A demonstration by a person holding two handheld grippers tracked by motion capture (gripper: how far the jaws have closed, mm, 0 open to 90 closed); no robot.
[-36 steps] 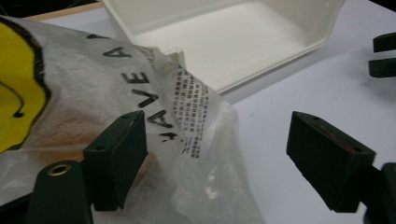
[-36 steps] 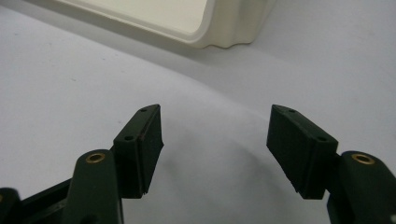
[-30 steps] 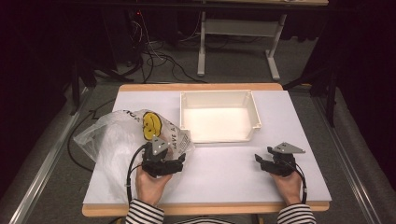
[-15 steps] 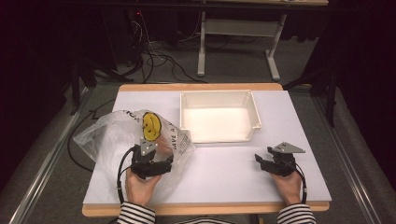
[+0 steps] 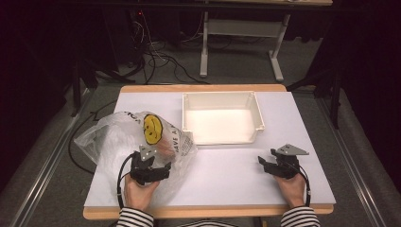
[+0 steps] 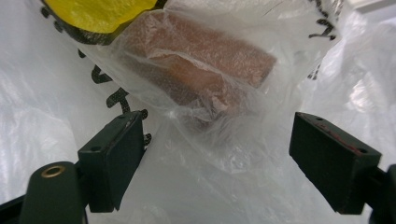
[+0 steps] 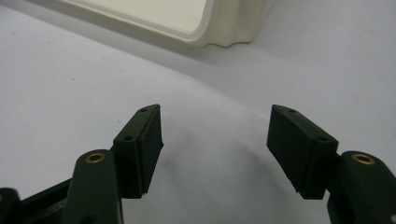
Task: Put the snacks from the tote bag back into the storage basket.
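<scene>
A clear plastic bag (image 5: 118,137) with a yellow smiley face (image 5: 151,128) lies on the table's left part. Inside it I see a brown cylindrical item (image 6: 205,70) through the film. My left gripper (image 5: 152,165) is over the bag's near edge, and in the left gripper view it (image 6: 217,154) stands open with crumpled film between the jaws, untouched by the pads. My right gripper (image 5: 267,164) rests at the front right of the table, and in its own view it (image 7: 215,144) stands open with nothing in it.
A white empty tray (image 5: 222,97) sits at the table's back centre; its corner (image 7: 229,28) shows ahead of the right gripper. The white table mat (image 5: 227,175) has bare room between the two hands. Cables and a desk frame lie on the floor beyond.
My left gripper has moved down and toward the table's left front, onto the bag's near edge. The right gripper has stayed where it was.
</scene>
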